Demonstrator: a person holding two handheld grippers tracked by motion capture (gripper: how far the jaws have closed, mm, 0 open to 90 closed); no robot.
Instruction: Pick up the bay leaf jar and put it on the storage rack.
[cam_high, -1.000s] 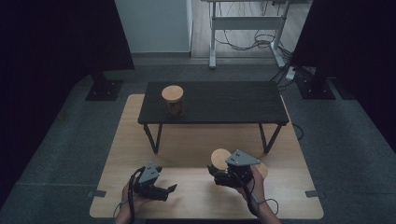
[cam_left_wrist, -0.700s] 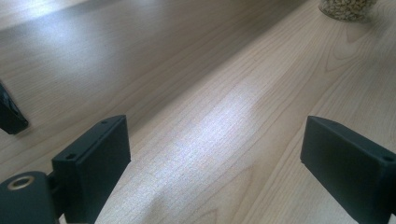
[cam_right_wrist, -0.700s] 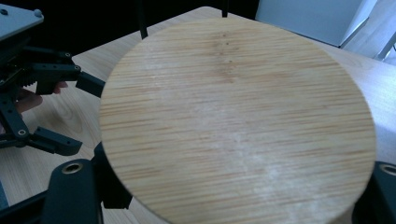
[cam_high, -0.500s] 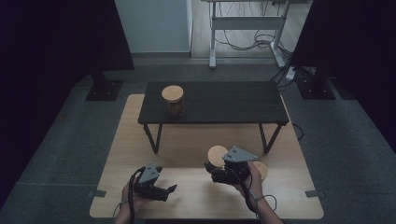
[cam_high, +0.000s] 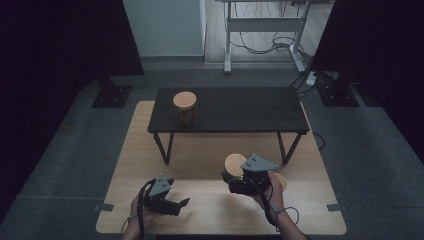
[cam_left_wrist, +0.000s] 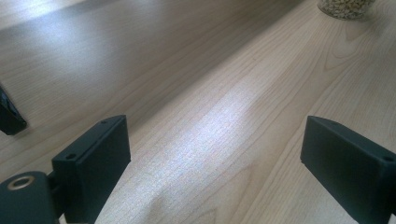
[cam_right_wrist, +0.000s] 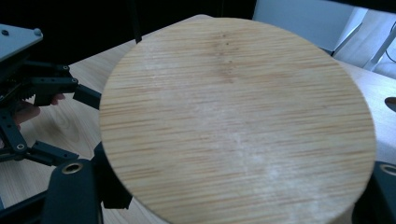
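Note:
My right gripper (cam_high: 231, 180) is shut on a round wooden lid (cam_high: 234, 163), held just above the light wooden board (cam_high: 210, 150). In the right gripper view the lid (cam_right_wrist: 238, 121) is flat between the two jaws and hides most of what lies beyond. Partly hidden behind the right hand sits a tan round object (cam_high: 281, 181); the left gripper view has the base of a glass jar of pale grains (cam_left_wrist: 348, 7) at its top right. My left gripper (cam_high: 181, 204) is low over the board at the front left, open, with bare wood between its jaws (cam_left_wrist: 219, 149).
A low black table (cam_high: 240, 107) stands across the back of the board, and on its left part is a jar with a wooden lid (cam_high: 185, 107). Grey carpet surrounds the board. Black stands and a white desk frame with cables are farther back.
My right gripper and the lid have shifted slightly away from the front edge. The left gripper has stayed where it was.

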